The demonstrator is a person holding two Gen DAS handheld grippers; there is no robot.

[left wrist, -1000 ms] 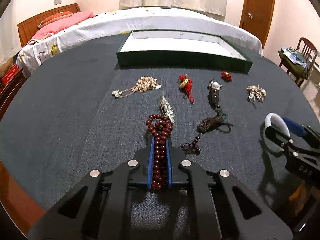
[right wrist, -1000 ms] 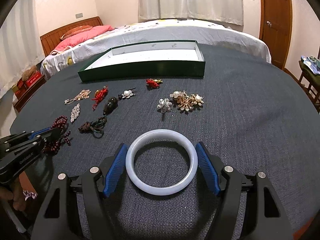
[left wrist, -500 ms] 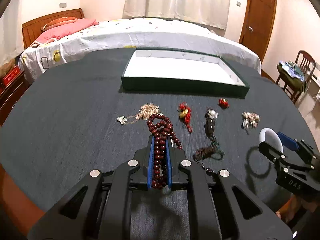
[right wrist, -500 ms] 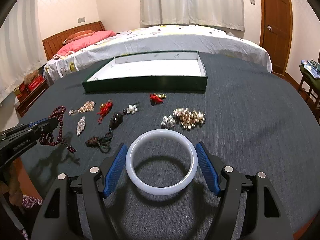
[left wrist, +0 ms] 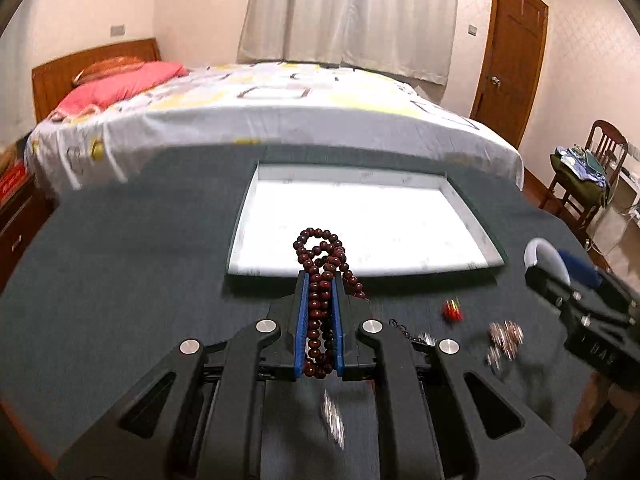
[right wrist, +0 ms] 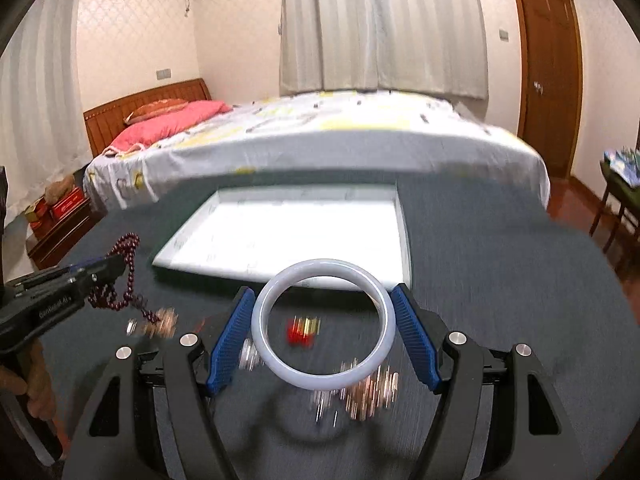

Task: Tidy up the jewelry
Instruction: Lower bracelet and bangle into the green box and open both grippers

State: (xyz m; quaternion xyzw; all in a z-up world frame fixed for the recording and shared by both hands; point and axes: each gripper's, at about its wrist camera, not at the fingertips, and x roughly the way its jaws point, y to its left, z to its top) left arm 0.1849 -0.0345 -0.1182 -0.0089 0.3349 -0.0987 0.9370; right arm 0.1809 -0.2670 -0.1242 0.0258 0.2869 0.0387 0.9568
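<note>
Dark-red bead strand (left wrist: 320, 280) dangling; white bangle (right wrist: 324, 326) aloft

glossy dark-red round bead string (left wrist: 320, 280); smooth milky-white glassy bangle (right wrist: 324, 326); matt dark woven cloth table cover (left wrist: 120, 280); ribbed blue rubbery finger pads (right wrist: 230, 342); polished brown wooden door (right wrist: 554, 80).

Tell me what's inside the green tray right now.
The green tray shows only its bare white lining; no jewelry visible inside. The bead string in the left gripper covers part of its near edge.
</note>
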